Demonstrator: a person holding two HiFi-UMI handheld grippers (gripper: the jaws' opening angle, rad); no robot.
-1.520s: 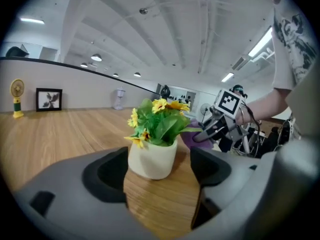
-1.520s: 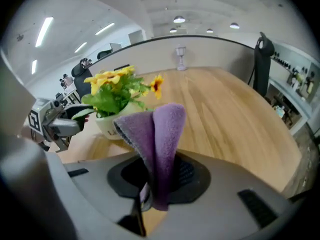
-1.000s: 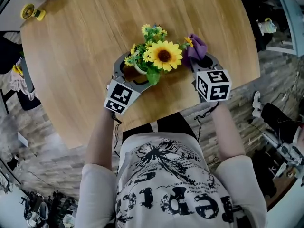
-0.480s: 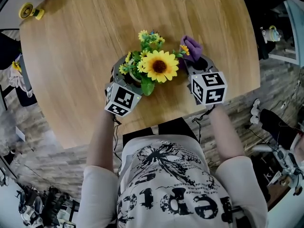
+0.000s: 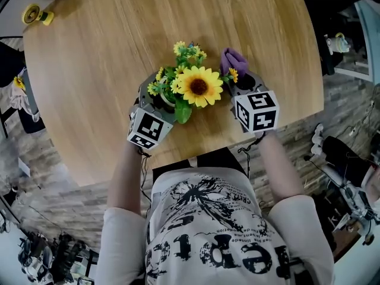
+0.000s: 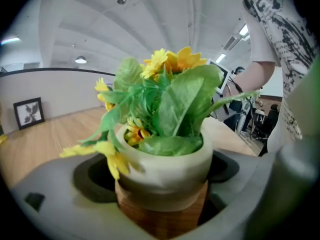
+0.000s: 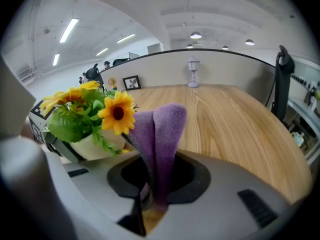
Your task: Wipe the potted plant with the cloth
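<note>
Two grips: left gripper [image 5: 157, 102] fingers, just tightened, clasp the cream pot of yellow flowers [image 6: 167, 158] near the wooden table [image 5: 113, 52]'s near edge; right gripper [image 5: 241, 82] pinches folded purple cloth [image 5: 233, 59] beside it; best steady pot, stroke lightly.

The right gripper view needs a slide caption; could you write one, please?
Right gripper shut on a folded purple cloth, potted plant to its left on the wooden table.
</note>
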